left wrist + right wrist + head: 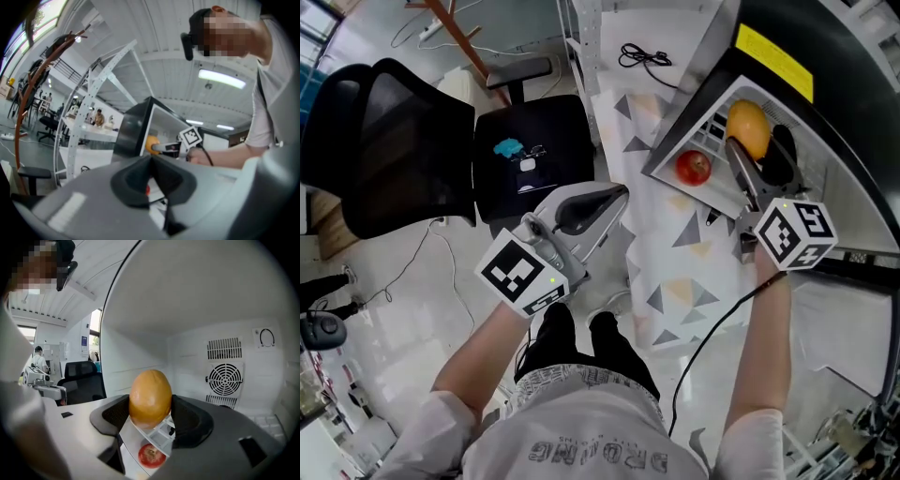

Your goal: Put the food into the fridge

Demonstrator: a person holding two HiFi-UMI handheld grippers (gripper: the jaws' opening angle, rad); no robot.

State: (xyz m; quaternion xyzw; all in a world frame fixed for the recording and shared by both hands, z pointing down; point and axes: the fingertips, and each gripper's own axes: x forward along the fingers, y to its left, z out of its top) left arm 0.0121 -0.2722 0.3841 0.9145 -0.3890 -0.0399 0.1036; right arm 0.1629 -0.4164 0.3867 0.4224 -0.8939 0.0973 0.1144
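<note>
Cloth [675, 272] printed with grey and tan triangles covers the table where a small fridge [853, 122] stands open. Inside its white cavity the right gripper [741, 148] pinches an orange fruit [749, 127], with a red apple [694, 168] lying just below it. The left gripper [614, 195] hangs beside the table, jaws pressed together on nothing. A black office chair [384, 150] stands near on the pale floor [384, 319].

Bright, even overhead light; both gripper views fisheye-warped, corners vignetted black.
</note>
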